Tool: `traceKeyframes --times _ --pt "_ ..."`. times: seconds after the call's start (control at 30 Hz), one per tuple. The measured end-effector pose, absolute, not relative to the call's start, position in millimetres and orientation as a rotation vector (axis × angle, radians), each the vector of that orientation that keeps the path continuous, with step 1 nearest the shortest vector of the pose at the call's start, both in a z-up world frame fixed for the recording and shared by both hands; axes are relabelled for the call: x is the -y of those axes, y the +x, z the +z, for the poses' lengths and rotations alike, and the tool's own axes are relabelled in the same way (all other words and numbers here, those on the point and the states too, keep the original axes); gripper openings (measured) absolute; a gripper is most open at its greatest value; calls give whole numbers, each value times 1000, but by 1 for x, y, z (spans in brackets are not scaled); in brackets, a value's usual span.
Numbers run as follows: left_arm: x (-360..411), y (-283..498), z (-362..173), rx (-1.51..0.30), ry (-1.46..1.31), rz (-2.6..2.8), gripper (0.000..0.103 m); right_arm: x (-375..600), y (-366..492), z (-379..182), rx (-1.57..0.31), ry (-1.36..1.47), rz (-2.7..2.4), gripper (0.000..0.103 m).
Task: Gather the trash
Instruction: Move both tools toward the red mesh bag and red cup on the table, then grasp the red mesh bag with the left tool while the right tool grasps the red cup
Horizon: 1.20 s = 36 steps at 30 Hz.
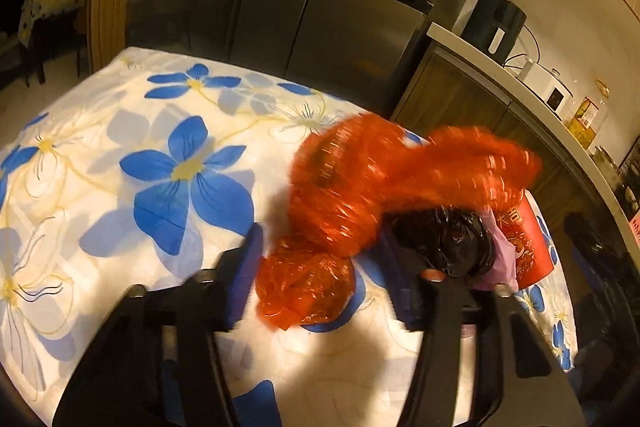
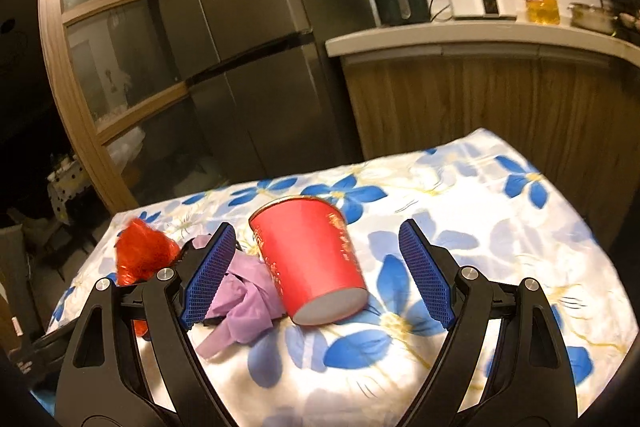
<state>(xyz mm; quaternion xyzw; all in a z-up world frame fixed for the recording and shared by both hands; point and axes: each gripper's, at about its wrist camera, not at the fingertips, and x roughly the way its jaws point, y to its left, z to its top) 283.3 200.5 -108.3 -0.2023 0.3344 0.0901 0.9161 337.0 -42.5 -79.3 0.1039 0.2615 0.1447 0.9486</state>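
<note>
Left wrist view: red crinkled plastic bag at frame centre, motion-blurred, outline unclear. Left gripper fingers spread wide; the bag's lower crumple lies between them, contact not discernible. Right finger tip hidden behind a glossy black plastic wad.

Right wrist view: right gripper fingers wide apart, empty, straddling a red paper cup tipped on its side on the flower-print tabletop. Limp purple plastic lies left of the cup, touching it, partly covered by the left finger.

Both wrist views close above flowered tablecloth, facing fridge; share red cup.
</note>
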Motion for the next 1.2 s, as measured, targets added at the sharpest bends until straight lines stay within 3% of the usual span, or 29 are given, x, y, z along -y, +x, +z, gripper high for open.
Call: traceKeyframes --times 0.13,0.5,0.67,1.2 --pt "-197 278 -107 -674 -400 184 34 35 349 -90 -561 213 309 83" --pt "-190 256 -93 -585 -378 192 32 23 373 -104 -649 226 336 82" --pt "-190 255 -91 -580 -380 185 32 23 380 -111 -689 240 332 73" --pt "-171 244 -78 -557 -329 172 32 72 344 -94 -620 319 291 68"
